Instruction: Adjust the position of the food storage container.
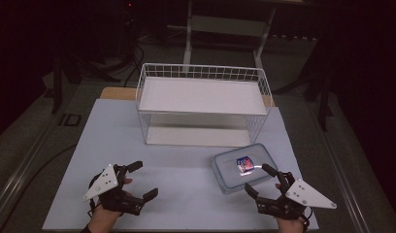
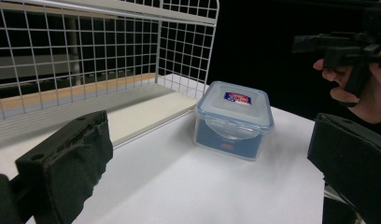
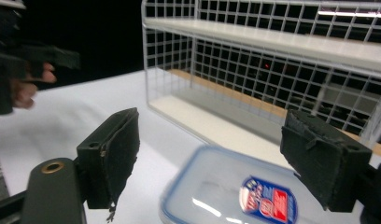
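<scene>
Jaws on my right claw [image 1: 262, 179] stand wide apart, empty; the clear plastic lidded box with a red-and-blue label [image 1: 243, 166] sits just ahead of it on the white tabletop [image 1: 176, 174]. My left claw [image 1: 140, 179] is spread too, holding nothing, well apart from the box. Beyond both I see the white wire two-shelf rack [image 1: 203, 104].

Both grippers sit low and apart—left gripper [image 1: 141, 180] and right gripper [image 1: 261, 179]—jaws spread wide, gripping nothing.

Red-and-blue label [image 3: 268, 200] on container lid [image 2: 235, 103], wording too blurred to read
</scene>
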`<state>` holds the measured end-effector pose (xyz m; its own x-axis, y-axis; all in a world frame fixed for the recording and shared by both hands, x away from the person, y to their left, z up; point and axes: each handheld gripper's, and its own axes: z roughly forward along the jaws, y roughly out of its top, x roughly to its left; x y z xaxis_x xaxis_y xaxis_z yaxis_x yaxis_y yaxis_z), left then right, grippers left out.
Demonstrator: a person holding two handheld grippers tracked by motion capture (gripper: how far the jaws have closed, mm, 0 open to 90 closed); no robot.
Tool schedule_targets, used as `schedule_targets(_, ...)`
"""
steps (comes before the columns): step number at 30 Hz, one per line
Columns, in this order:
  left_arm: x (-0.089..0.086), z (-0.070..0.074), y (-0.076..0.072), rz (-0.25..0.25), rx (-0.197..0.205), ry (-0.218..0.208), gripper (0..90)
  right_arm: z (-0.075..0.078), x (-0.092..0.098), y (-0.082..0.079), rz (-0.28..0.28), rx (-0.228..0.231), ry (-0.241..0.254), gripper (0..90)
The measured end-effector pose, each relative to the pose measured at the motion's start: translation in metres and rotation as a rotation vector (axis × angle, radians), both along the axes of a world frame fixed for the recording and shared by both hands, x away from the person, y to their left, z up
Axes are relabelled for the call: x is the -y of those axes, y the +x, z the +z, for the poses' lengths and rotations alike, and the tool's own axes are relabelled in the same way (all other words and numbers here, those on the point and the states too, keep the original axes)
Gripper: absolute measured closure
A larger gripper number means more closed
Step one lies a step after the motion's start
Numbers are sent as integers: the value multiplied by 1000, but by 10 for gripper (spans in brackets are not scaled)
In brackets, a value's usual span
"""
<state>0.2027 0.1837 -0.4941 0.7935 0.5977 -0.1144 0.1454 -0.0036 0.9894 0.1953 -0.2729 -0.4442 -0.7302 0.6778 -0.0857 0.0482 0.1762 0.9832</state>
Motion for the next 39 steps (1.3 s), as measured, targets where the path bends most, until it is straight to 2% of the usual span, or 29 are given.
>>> schedule_targets(4,0,1,0,2,0,-10,0,14,-4,-4,39,20,-8,157)
schedule_targets(11,0,2,-1,0,7,-14,0,39,7,4,38,32,-7,147)
schedule_targets(13,0,2,0,-1,6,-19,0,41,8,7,37,24,-11,126)
schedule_targets(14,0,2,0,1,4,-17,0,41,10,12,-1,23,-16,133)
schedule_targets(16,0,2,0,1,-2,-18,0,40,14,19,12,19,3,134)
schedule_targets(21,1,2,0,-3,-1,-13,0,38,24,41,-30,-43,16,144)
schedule_targets(26,1,1,0,-4,-4,-12,0,33,40,65,-70,-69,-4,262)
schedule_targets(27,1,1,0,-4,-4,-12,0,33,40,65,-70,-69,-4,262)
schedule_targets(28,1,1,0,-2,-4,-10,0,29,48,76,-66,-100,-3,355)
schedule_targets(29,1,1,0,-2,-4,-10,0,29,48,76,-66,-100,-3,355)
schedule_targets(30,0,1,0,-1,-3,-12,0,23,55,84,-102,-96,-45,434)
schedule_targets(31,0,1,0,-1,-3,-12,0,23,55,84,-102,-96,-45,434)
schedule_targets(32,0,1,0,-1,-2,-12,0,17,61,93,-131,-112,-65,506)
schedule_targets(33,0,1,0,-1,-2,-12,0,17,61,93,-131,-112,-65,506)
schedule_targets(34,0,1,0,-2,-3,-10,0,8,68,101,-153,-126,-83,583)
schedule_targets(39,1,1,0,-4,-5,-9,0,-9,77,114,-182,-172,-113,684)
